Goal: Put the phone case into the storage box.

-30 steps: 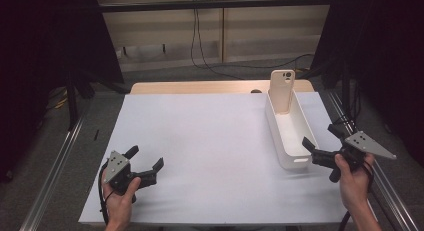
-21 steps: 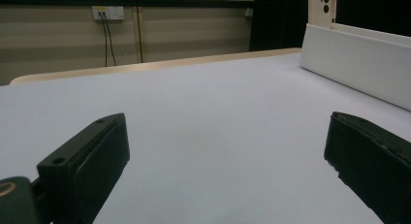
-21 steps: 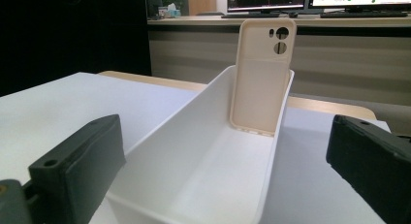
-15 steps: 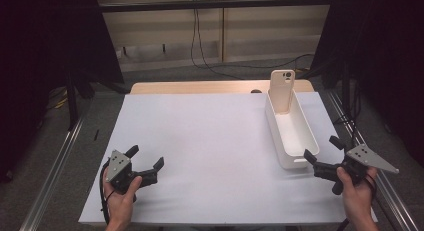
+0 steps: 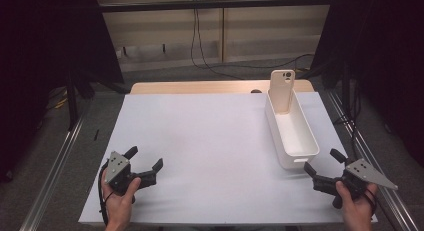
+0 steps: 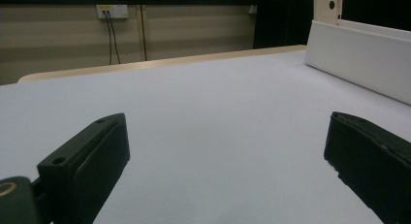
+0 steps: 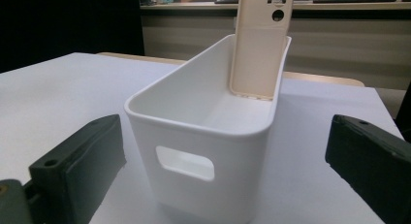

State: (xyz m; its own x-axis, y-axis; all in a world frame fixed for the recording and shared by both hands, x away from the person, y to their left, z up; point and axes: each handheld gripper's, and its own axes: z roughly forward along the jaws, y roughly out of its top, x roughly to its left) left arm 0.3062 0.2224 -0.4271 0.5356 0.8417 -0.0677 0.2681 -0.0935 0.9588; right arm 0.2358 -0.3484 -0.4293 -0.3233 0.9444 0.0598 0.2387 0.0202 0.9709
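Left gripper: jaws spread, nothing held.
Right gripper: jaws spread, nothing held.
Phone case: stood in the white bin.

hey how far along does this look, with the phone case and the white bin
Done: the phone case stands upright inside the white bin, leaning against its far end. In hand: nothing; the left gripper and right gripper are both open and empty near the table's front edge. Left: nothing apparent.
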